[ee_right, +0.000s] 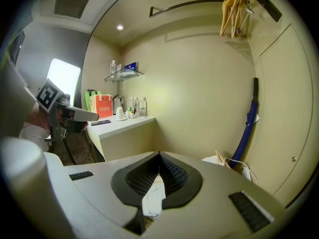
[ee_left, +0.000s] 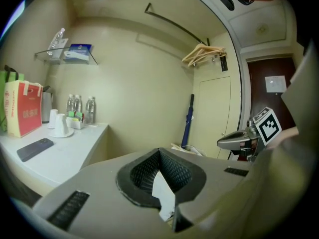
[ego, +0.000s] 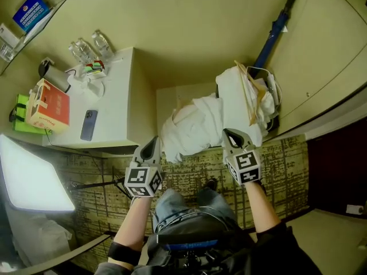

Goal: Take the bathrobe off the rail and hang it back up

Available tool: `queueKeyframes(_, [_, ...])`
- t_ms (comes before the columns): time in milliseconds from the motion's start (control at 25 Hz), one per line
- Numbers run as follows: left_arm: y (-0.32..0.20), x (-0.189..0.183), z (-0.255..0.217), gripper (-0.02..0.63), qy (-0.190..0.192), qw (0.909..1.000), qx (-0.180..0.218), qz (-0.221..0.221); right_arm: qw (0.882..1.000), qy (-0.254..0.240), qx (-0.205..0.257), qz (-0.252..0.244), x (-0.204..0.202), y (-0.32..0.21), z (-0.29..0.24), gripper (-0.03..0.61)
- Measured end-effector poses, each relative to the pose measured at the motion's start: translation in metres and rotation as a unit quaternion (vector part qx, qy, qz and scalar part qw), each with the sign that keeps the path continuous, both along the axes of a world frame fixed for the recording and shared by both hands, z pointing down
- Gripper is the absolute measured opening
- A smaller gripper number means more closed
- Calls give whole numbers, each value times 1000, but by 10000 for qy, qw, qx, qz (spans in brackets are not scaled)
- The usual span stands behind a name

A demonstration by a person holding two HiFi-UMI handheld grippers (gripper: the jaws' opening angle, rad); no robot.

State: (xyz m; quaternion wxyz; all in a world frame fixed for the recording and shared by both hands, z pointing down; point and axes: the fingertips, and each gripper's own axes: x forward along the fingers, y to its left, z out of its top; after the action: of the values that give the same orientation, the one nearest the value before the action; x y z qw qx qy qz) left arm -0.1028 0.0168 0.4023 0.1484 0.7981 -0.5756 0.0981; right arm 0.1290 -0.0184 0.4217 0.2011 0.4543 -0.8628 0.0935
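Over at nine o'clock the counter (ego: 114,90) edge runs just beside the left hand-held gripper (ego: 153,146), whose jaws are pressed together on a fold of white cloth. That cloth is the bathrobe (ego: 195,122), off the rail and bunched in the air between both hands, its long axis slung from seven o'clock up toward one. On to the right hand-held gripper (ego: 232,137), likewise pinching robe fabric. The rail (ee_right: 189,5) sits high overhead at twelve to one o'clock, wooden hangers (ee_right: 238,9) at its right end, so the right hand looks the nearer one for the lift. Wall ahead, umbrella (ego: 274,33) leaning in the one o'clock corner; the open room is straight up.
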Motion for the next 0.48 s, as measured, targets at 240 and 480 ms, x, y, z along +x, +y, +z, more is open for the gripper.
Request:
queueKeyframes(240, [-33, 19, 13, 14, -109, 9996, -165, 198, 9999, -89, -28, -145, -9, -33, 7, 21])
queueKeyframes(480, [-90, 28, 55, 36, -98, 9976, -415, 542, 9998, 117, -109, -124, -24, -73, 36, 21])
